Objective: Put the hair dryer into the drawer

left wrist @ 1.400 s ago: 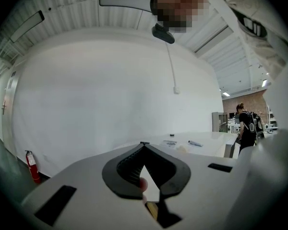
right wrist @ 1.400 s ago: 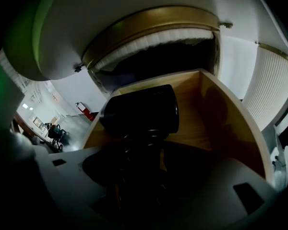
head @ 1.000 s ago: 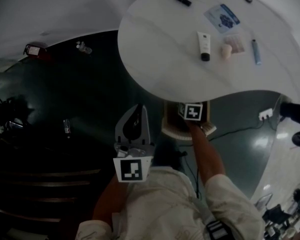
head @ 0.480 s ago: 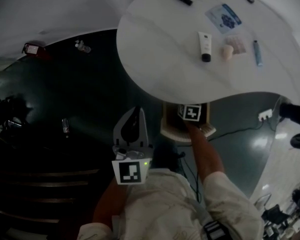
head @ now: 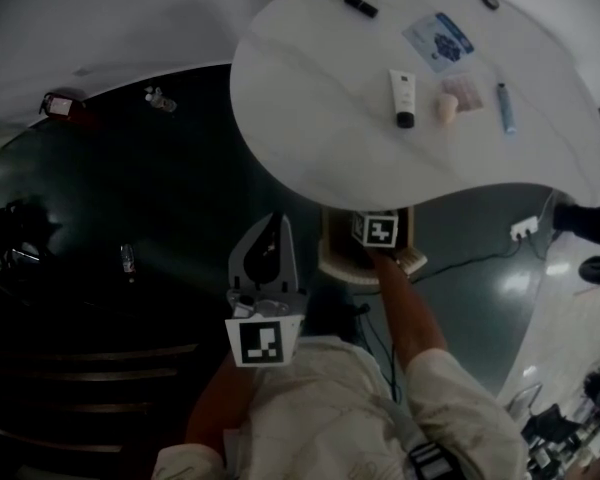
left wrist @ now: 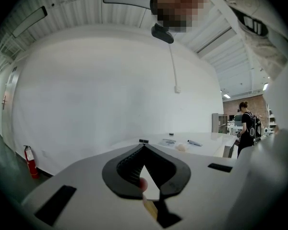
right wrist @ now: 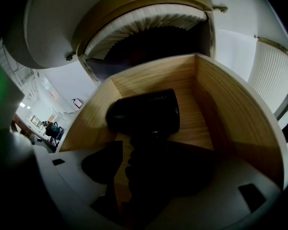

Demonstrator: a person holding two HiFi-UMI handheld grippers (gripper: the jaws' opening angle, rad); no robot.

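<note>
The black hair dryer [right wrist: 144, 114] lies inside the open wooden drawer [right wrist: 230, 123], barrel across and handle pointing back at me. My right gripper [right wrist: 141, 150] straddles that handle with its jaws open; a sliver of wood shows between the left finger [right wrist: 103, 162] and the handle. From the head view the drawer [head: 332, 258] juts out under the white table [head: 310, 118], and the right gripper's marker cube [head: 377, 230] sits over it, hiding the dryer. The left gripper [head: 270, 230] hangs near my body, shut and empty [left wrist: 144, 147].
On the table lie a white tube [head: 403, 96], a blue packet [head: 438, 36], a pen [head: 503, 106] and a small beige item [head: 447, 106]. A power strip [head: 525, 228] and cable lie on the dark floor at right. A person [left wrist: 247, 126] stands far off.
Almost nothing. The right gripper stays in the drawer, and the left gripper keeps its place by my body. The head view has shifted slightly.
</note>
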